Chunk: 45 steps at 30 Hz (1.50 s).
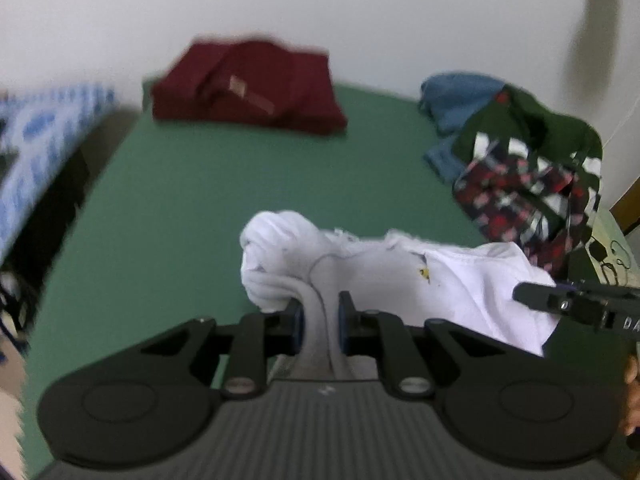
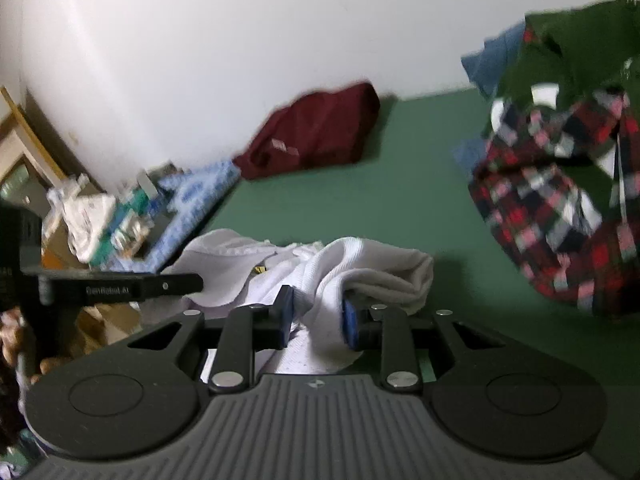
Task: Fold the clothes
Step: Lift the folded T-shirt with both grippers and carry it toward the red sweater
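A crumpled white garment (image 1: 452,280) lies bunched near the front of the green table (image 1: 208,208). My left gripper (image 1: 321,320) is shut on a fold of it, white cloth running between the blue pads. In the right wrist view the same white garment (image 2: 360,268) is pinched by my right gripper (image 2: 316,316), shut on a thick fold. Each gripper shows in the other's view: the right gripper (image 1: 576,306) at the right edge, the left gripper (image 2: 120,284) at the left.
A folded maroon garment (image 1: 248,84) rests at the far side of the table by the white wall. A heap of unfolded clothes, plaid (image 1: 520,204), dark green and blue (image 1: 456,100), fills the far right. A blue-and-white patterned cloth (image 1: 36,148) and clutter lie off the left edge.
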Tool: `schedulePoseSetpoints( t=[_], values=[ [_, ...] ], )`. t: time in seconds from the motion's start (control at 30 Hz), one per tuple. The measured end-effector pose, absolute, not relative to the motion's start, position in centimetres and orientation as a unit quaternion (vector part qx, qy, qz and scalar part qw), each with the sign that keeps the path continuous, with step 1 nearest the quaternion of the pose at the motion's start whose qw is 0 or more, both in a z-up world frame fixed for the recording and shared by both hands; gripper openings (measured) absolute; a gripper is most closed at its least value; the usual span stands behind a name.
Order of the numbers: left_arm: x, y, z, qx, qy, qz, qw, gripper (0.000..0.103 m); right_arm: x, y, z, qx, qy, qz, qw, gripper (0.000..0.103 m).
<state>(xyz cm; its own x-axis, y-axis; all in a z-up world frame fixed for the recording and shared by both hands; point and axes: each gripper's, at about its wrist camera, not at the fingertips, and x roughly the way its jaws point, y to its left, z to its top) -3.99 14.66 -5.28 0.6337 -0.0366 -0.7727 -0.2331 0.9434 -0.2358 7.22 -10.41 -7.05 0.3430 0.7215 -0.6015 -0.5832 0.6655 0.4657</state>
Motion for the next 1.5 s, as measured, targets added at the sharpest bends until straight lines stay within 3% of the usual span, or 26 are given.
schedulePoseSetpoints(
  t=[0.13,0.23,0.27,0.33,0.4,0.43,0.63,0.77,0.97,1.1,1.5],
  values=[
    [-5.3,15.1,-7.6,-0.189,0.443,0.055,0.875,0.016,6.3,-11.3,-9.1,0.082,0.445,0.396,0.799,0.03],
    [-5.9,15.5,-9.4,-0.207,0.46,0.063,0.861,0.044,6.6,-12.1,-9.8,0.101,0.46,0.395,0.789,0.044],
    [-6.2,15.8,-9.7,-0.21,0.459,0.069,0.861,0.058,6.8,-12.4,-10.0,0.109,0.464,0.394,0.786,0.048],
    [-6.5,17.0,-10.0,-0.236,0.449,0.07,0.859,0.07,7.1,-12.9,-10.3,0.124,0.472,0.394,0.779,0.054],
    [-6.7,18.3,-10.3,-0.261,0.438,0.072,0.857,0.092,8.3,-13.4,-10.4,0.139,0.479,0.38,0.779,0.072],
    [-6.6,18.9,-10.6,-0.272,0.439,0.073,0.853,0.095,9.0,-13.6,-10.5,0.144,0.486,0.368,0.78,0.072],
    [-5.1,20.0,-11.0,-0.289,0.448,0.014,0.846,0.1,11.6,-13.1,-12.1,0.175,0.55,0.364,0.731,0.071],
    [-4.2,19.6,-11.2,-0.306,0.459,-0.047,0.833,0.1,10.8,-12.0,-11.8,0.154,0.559,0.372,0.725,0.061],
    [-4.5,18.5,-11.5,-0.306,0.462,-0.065,0.83,0.101,9.2,-13.2,-11.4,0.161,0.56,0.346,0.735,0.063],
    [-5.0,19.2,-11.9,-0.343,0.442,-0.065,0.826,0.102,8.7,-14.2,-11.9,0.2,0.559,0.329,0.734,0.071],
    [-3.9,20.5,-13.2,-0.423,0.41,-0.092,0.803,0.102,9.1,-12.1,-12.8,0.236,0.548,0.368,0.713,0.07]
  ],
)
